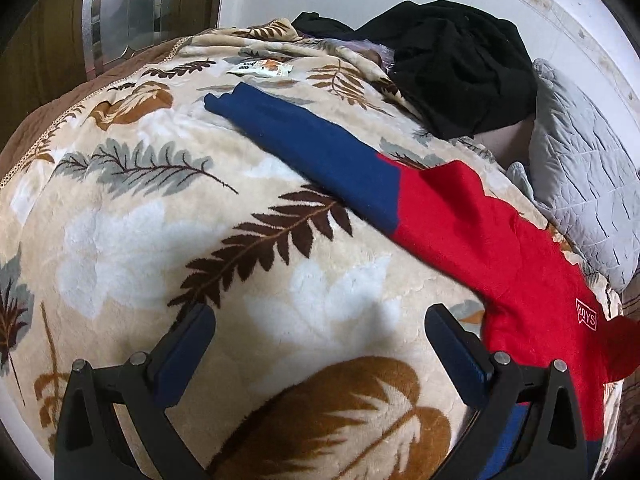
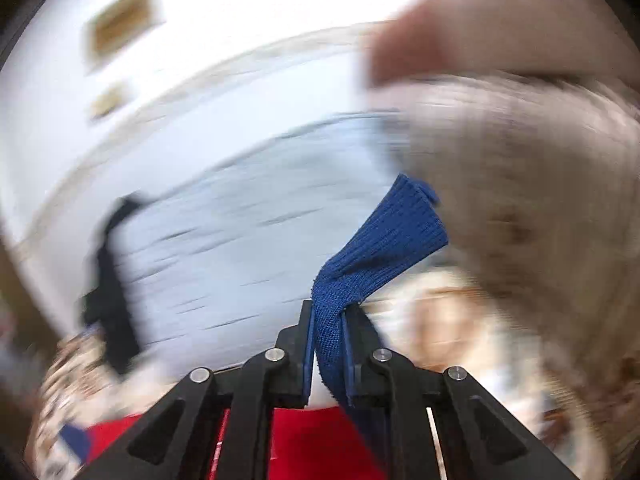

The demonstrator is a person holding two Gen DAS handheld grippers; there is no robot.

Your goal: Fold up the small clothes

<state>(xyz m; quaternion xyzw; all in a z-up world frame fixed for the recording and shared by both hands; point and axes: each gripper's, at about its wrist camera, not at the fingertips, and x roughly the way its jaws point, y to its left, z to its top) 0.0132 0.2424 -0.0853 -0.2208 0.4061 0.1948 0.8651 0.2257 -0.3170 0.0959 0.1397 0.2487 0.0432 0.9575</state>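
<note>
A small red sweater (image 1: 520,264) with navy blue sleeves lies on a leaf-patterned blanket (image 1: 160,232). One blue sleeve (image 1: 312,148) stretches out toward the far left. My left gripper (image 1: 320,328) is open and empty, just above the blanket, left of the red body. In the blurred right wrist view my right gripper (image 2: 329,312) is shut on the ribbed blue cuff (image 2: 384,236) of the other sleeve and holds it up above the red body (image 2: 316,440).
A pile of black clothing (image 1: 456,64) lies at the far side of the bed. A grey quilted pillow (image 1: 584,184) is at the right. A small white packet (image 1: 260,67) lies on the blanket beyond the sleeve. A white wall is behind.
</note>
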